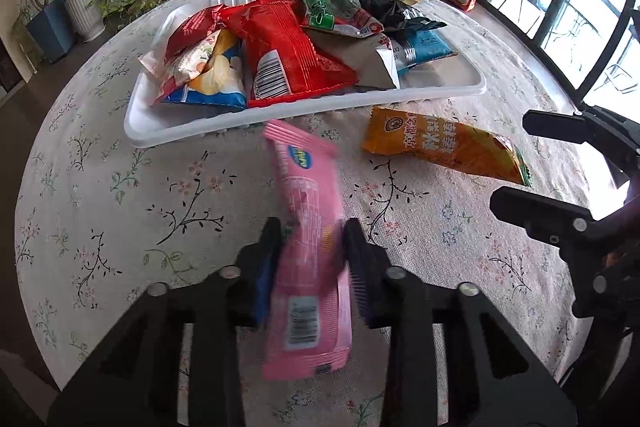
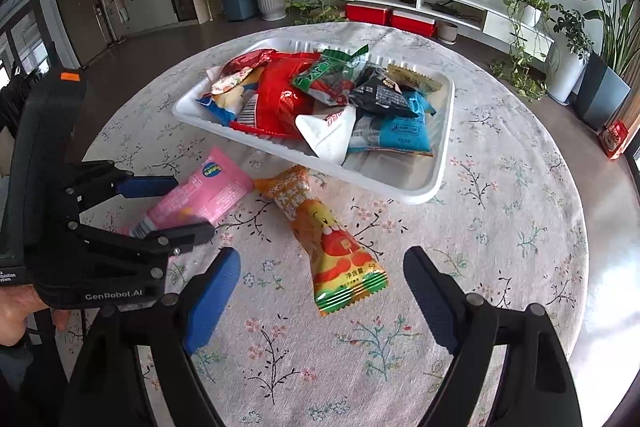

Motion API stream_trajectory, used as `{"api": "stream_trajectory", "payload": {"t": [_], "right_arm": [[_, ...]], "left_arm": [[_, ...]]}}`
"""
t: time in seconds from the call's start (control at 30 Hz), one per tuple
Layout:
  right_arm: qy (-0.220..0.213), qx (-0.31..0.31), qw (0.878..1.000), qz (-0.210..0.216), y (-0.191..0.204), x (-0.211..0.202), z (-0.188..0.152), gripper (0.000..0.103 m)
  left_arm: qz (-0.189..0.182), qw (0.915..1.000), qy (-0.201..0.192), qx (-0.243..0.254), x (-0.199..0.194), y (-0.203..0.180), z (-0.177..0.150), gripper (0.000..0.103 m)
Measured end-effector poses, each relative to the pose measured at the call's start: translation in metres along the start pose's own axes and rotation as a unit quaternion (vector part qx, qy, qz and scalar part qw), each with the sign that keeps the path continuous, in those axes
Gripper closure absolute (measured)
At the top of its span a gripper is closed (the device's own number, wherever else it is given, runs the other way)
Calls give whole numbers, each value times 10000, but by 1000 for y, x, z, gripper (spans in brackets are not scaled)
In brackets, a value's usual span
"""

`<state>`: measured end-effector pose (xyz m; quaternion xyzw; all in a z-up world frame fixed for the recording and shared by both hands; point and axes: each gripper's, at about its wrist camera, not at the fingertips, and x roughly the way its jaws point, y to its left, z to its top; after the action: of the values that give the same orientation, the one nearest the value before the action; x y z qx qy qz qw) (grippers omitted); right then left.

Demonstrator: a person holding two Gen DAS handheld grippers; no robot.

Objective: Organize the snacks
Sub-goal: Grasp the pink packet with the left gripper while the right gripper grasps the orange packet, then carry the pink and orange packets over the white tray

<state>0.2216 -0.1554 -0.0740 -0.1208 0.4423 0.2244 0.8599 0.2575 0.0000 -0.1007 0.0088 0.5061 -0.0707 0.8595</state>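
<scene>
Pickup is the step in hand: the left tool has clamped onto the pink packet, which lies on the table just in front of the white tray of snacks. The right tool stands wide open, empty, above the orange packet. Next, I judge, lift the pink packet over the tray rim and release.

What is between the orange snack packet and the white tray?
Nothing but bare flowery tablecloth lies between the orange snack packet and the white tray. The left wrist view shows that gap best.
</scene>
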Motion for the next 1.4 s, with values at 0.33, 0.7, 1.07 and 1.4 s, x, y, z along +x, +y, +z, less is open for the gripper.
{"api": "stream_trajectory", "payload": {"t": [0.33,0.7,1.07,1.4], "right_arm": [[128,-45,9999,25,-4,9,2,21],[211,-403,9985,314,7,23,14,25],[719,-525,9957,249,9,52,27,59],[661,-264,9967,383,18,33,11,82]], "left_arm": [[-269,9995,-67,162,-10,8,-7,92],[-656,9973,-292,-161,-30,29,-24,92],[-837,9951,-410,-318,-35,39,-35,92],[-903,9941,-515,-318,-43,35,-37,92]]}}
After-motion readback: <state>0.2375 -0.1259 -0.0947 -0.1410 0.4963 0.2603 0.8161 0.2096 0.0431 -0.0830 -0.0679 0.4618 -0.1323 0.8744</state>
